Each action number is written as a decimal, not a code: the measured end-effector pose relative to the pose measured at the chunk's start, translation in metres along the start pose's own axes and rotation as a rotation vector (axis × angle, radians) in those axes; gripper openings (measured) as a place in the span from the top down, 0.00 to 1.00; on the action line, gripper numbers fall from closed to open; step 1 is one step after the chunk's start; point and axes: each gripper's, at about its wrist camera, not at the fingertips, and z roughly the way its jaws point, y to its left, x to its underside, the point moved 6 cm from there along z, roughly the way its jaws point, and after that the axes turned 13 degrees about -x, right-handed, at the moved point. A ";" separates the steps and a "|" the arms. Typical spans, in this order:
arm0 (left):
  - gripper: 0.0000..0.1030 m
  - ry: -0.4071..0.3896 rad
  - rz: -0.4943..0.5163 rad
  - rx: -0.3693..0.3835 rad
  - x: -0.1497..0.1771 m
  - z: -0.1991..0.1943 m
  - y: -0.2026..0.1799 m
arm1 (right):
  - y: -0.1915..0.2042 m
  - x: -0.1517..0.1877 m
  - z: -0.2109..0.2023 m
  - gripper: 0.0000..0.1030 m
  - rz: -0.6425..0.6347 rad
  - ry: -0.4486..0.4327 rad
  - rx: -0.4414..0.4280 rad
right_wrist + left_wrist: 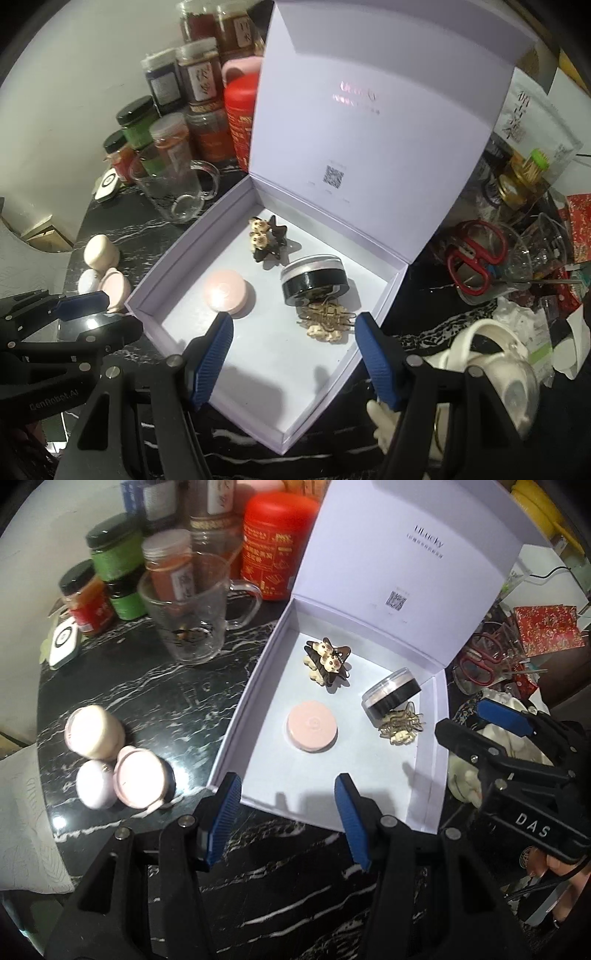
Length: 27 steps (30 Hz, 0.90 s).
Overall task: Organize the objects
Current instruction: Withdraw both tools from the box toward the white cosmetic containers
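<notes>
An open white box [236, 734] [155, 317] with its lid up holds a pink round compact [312, 726] [227, 291], a brown hair claw [327, 661] [266, 236], a black-sided jar [391, 696] [314, 282] and a gold hair clip [400, 727] [327, 319]. Left of the box on the black marble table [147, 701] lie three pale round cosmetic cases [110, 757] [105, 271]. My left gripper [286, 818] is open and empty at the box's near edge. My right gripper [295, 360] is open and empty over the box's near part.
A glass mug [192, 613] [173, 192], a red tin [275, 546] and several spice jars [110, 572] [192, 85] stand behind. Red scissors [474, 258] in a glass holder and a white ceramic piece [495, 362] are at right of the box.
</notes>
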 end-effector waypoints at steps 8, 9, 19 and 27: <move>0.49 -0.031 -0.014 -0.019 0.019 -0.030 0.026 | 0.030 0.012 -0.021 0.33 -0.032 -0.014 -0.004; 0.49 -0.034 -0.015 -0.023 0.021 -0.033 0.029 | 0.035 0.015 -0.023 0.33 -0.035 -0.015 -0.005; 0.49 -0.051 -0.049 -0.048 0.049 -0.060 0.070 | 0.080 0.032 -0.032 0.33 -0.087 -0.015 -0.032; 0.48 -0.046 -0.102 -0.074 0.069 -0.069 0.108 | 0.120 0.041 -0.026 0.32 -0.135 0.007 -0.054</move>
